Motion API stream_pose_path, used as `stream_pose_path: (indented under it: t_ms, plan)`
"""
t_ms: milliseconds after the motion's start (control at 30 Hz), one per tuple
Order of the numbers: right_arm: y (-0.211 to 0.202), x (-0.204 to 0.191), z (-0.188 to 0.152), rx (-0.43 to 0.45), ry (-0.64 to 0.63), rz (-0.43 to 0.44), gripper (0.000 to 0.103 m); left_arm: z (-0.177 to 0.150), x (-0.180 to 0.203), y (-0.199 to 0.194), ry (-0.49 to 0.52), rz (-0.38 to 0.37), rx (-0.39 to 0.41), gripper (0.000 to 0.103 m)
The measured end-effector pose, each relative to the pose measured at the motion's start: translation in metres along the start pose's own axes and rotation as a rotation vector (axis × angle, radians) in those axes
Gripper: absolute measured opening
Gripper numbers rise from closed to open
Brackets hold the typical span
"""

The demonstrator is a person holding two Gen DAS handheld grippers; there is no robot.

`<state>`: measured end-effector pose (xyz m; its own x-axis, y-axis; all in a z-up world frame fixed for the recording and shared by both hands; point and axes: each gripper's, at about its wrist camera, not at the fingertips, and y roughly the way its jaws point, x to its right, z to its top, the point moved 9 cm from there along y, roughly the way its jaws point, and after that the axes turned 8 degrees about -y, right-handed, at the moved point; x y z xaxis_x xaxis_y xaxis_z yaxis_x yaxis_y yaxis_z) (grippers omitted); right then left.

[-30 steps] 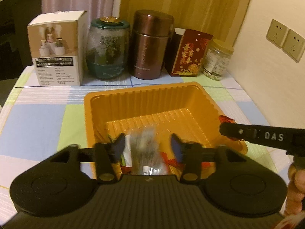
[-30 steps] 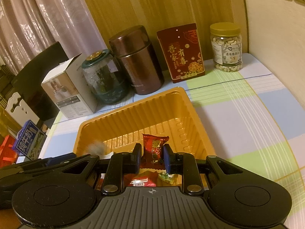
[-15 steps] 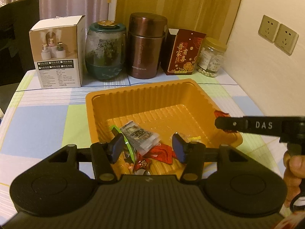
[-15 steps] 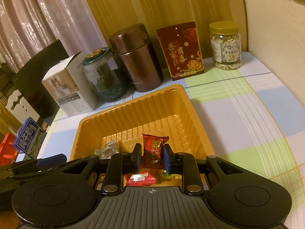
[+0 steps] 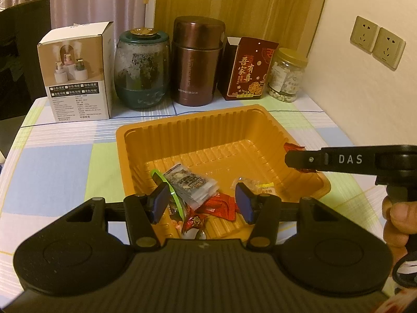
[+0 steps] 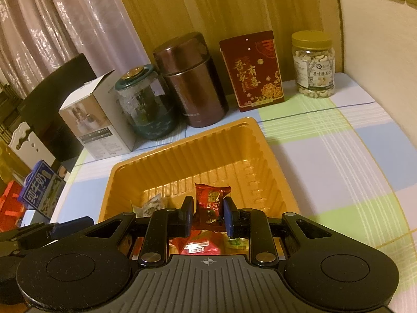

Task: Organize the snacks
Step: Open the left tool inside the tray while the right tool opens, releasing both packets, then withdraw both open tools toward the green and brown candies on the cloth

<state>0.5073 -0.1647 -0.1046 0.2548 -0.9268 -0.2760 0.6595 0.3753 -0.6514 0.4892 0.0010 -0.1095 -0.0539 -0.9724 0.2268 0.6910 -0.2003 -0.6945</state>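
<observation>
Checked tablecloth [image 6: 338,156] — red snack packet [image 6: 211,206] between right jaws

thermos [image 5: 198,62] btwn glass jar [image 5: 142,69], red box [image 5: 247,70] (upright).

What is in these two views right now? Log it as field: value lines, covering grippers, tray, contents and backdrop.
left gripper: open, empty, above the tray's near end
right gripper: shut on red snack packet, held over the tray
tray: orange, ribbed walls, on checked tablecloth
tray contents: clear wrapped snack, green-edged packet, red packets, small yellow-labelled sweet
back row: white box, green glass jar, brown canister, red box, nut jar
</observation>
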Motion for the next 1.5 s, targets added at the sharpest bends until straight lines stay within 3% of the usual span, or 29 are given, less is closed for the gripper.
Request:
stream_pose_path:
  t_ms: [133, 167, 200, 233, 267, 600, 733, 1000, 1500]
  plan:
    - [-0.001, -0.006, 0.006, 0.041, -0.014, 0.047, 0.025, -0.001, -0.003, -0.001, -0.007, 0.002, 0.000, 0.052]
    - [-0.002, -0.007, 0.007, 0.055, -0.020, 0.053, 0.035, -0.002, -0.003, -0.001, -0.010, 0.002, -0.001, 0.052]
    - [-0.004, -0.007, 0.008, 0.067, -0.019, 0.046, 0.060, -0.003, -0.004, -0.002, -0.012, 0.002, -0.002, 0.052]
    - [-0.006, -0.005, 0.010, 0.083, -0.009, 0.042, 0.069, -0.004, -0.006, -0.003, -0.018, 0.001, -0.003, 0.052]
    - [-0.008, -0.002, 0.010, 0.095, 0.007, 0.042, 0.072, -0.006, -0.007, -0.004, -0.026, -0.002, -0.006, 0.052]
    - [-0.031, 0.019, -0.015, 0.063, 0.039, -0.004, 0.072, -0.029, -0.011, -0.029, -0.068, 0.004, -0.022, 0.052]
    - [-0.046, 0.017, -0.040, 0.025, 0.012, -0.020, 0.072, -0.041, -0.008, -0.048, -0.067, 0.011, -0.018, 0.052]
    - [-0.090, 0.014, -0.107, -0.040, 0.087, -0.024, 0.072, -0.071, 0.000, -0.094, -0.083, 0.003, -0.011, 0.052]
    - [-0.164, -0.005, -0.197, -0.069, 0.161, -0.048, 0.072, -0.151, -0.012, -0.163, -0.144, 0.055, -0.019, 0.054]
